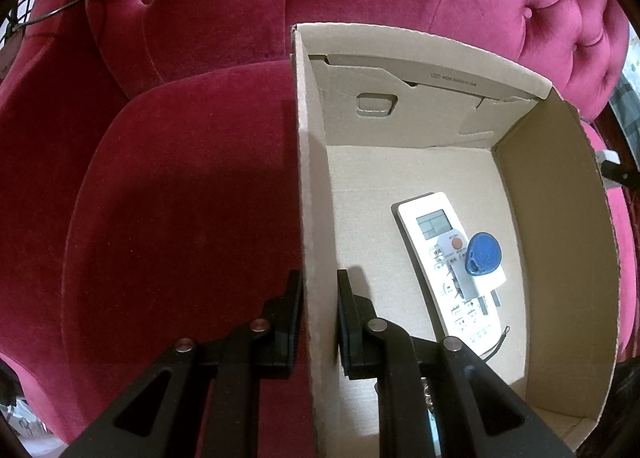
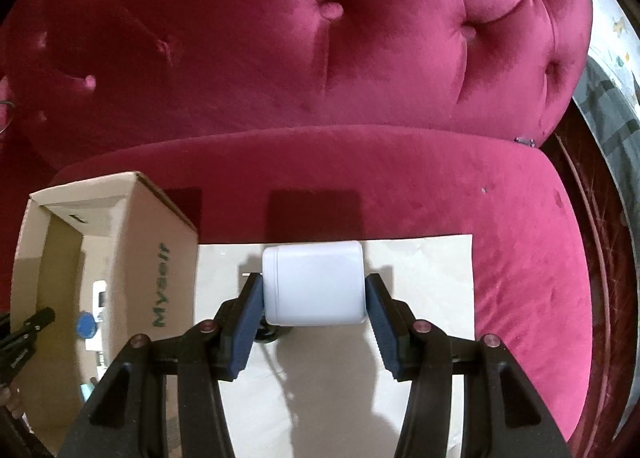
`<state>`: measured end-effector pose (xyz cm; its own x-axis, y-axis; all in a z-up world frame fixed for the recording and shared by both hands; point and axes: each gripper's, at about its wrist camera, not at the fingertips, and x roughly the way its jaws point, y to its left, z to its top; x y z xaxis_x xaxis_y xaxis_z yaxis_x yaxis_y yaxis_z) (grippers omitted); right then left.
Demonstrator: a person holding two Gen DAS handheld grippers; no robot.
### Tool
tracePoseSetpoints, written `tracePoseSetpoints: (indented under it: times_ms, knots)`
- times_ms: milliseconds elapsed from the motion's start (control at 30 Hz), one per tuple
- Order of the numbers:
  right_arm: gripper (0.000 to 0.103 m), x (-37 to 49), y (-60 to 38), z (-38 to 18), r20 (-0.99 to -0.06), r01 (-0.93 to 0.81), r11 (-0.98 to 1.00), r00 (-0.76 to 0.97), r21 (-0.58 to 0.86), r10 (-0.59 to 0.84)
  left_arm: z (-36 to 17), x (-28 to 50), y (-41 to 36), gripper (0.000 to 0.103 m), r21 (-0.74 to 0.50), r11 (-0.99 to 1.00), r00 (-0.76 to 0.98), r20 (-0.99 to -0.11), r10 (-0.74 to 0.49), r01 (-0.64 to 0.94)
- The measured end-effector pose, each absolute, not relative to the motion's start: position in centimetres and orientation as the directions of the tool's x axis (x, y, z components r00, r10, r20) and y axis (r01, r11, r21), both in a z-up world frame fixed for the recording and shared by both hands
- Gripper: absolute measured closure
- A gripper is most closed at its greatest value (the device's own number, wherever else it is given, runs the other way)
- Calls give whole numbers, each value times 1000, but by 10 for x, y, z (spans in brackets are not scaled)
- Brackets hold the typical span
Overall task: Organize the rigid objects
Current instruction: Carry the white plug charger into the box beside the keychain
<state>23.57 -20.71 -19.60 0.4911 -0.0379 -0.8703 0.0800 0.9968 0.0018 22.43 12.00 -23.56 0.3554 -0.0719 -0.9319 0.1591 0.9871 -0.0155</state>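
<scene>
An open cardboard box [image 1: 310, 177] stands on a red velvet sofa seat. Inside it lie a white remote control [image 1: 448, 258] and a blue key fob [image 1: 482, 254] on top of the remote. My left gripper [image 1: 318, 290] is shut on the box's left wall, one finger outside and one inside. In the right wrist view, my right gripper [image 2: 314, 290] is shut on a white plastic jar [image 2: 314, 284] lying on its side, held over a sheet of beige paper [image 2: 424, 278]. The box [image 2: 148, 242] stands just to the left, with the remote and fob visible inside.
The sofa's tufted backrest [image 2: 320, 37] rises behind the seat. A black cable [image 2: 276, 362] lies on the paper under the jar. Bare seat cushion [image 1: 180, 197] lies left of the box. A dark wooden frame [image 2: 592, 217] borders the sofa's right edge.
</scene>
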Motion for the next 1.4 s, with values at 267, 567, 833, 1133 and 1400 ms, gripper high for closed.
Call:
tracePoseSetpoints:
  times_ms: [267,567,833,1133,1400]
  knots:
    - [48,222,-183,-164,-853,32,999,523,10,-8,-236,224,121,87,-21,988,357,-931,-76,156]
    - [48,217,-144,-141,-835,-41,999,549,13,34,-234,224,121,87,-19,988,357,-931,-75,156]
    - [48,212,-105,-133,-833,-115,993,546,26,85,-234,224,121,87,-19,988,358,-931,-75,155]
    - [48,205,-62,-143,-844,-186,981,519,48,140,-234,224,121,87,-19,988,358,-931,-74,154]
    - [48,197,-33,-163,-862,-233,970,475,73,179,-234,224,121,87,-21,988,358,-931,-76,155]
